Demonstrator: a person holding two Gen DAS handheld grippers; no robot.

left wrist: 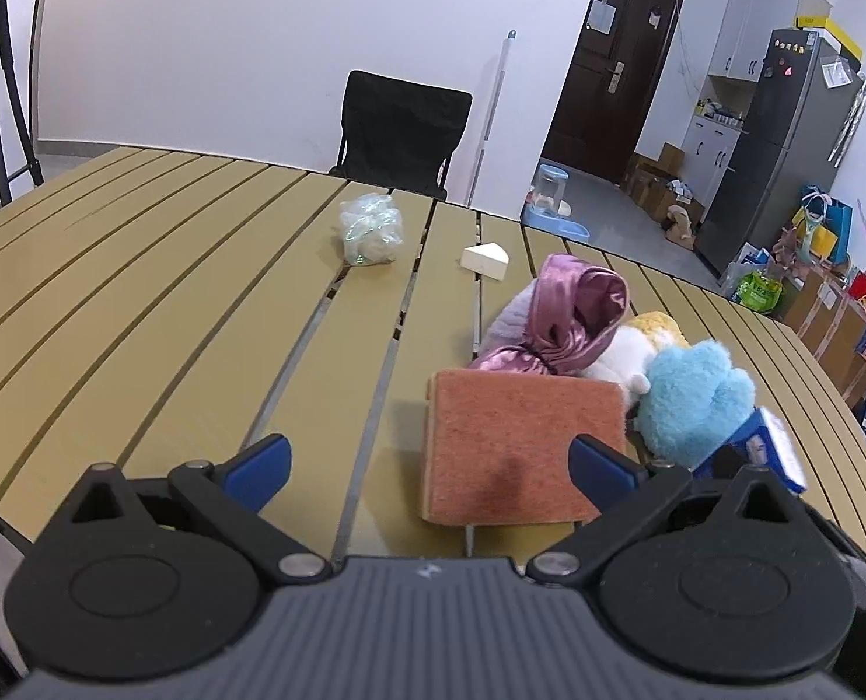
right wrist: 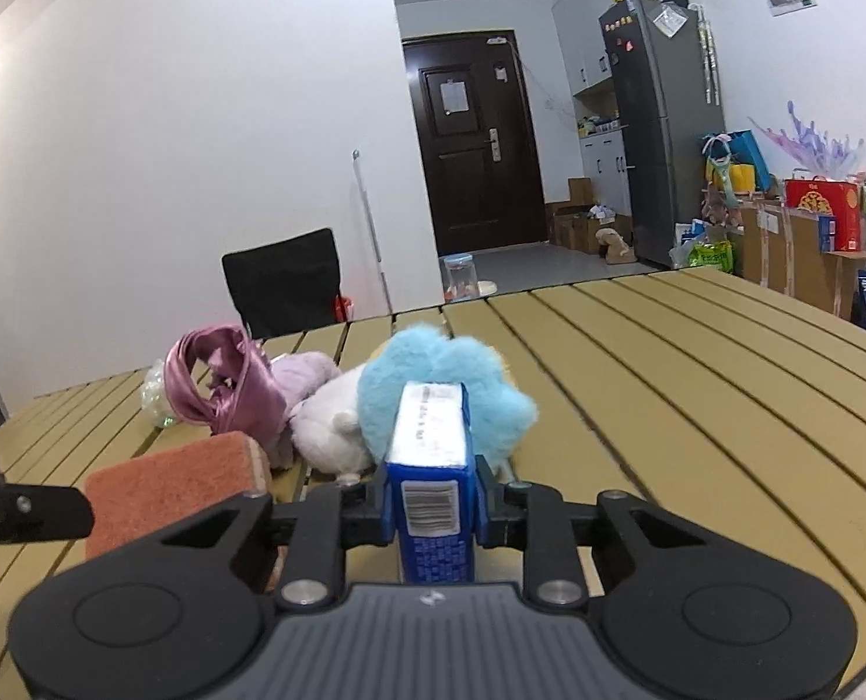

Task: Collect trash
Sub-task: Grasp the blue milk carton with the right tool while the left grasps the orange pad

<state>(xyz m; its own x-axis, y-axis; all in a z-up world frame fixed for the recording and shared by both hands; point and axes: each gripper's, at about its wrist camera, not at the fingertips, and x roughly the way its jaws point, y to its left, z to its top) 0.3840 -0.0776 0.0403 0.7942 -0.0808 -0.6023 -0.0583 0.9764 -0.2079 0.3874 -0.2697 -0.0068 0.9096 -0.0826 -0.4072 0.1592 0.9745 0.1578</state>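
Note:
A small blue milk carton (right wrist: 431, 496) stands upright between the fingers of my right gripper (right wrist: 431, 504), which is shut on it just above the slatted table (right wrist: 695, 408). The same carton (left wrist: 774, 449) shows at the right edge of the left wrist view. My left gripper (left wrist: 430, 466) is open and low over the table. An orange sponge (left wrist: 526, 443) lies flat in the right half of its gap, and the pads do not press on it. Farther back sit a crumpled clear plastic bag (left wrist: 370, 230) and a white wedge (left wrist: 485, 259).
A purple satin pouch (left wrist: 570, 312), a blue plush (left wrist: 695, 402) and a white plush (right wrist: 328, 426) are piled right behind the carton and sponge. A black chair (left wrist: 401, 134) stands at the far table edge. The table (left wrist: 141, 291) stretches left; boxes and a fridge (right wrist: 660, 128) line the room's right.

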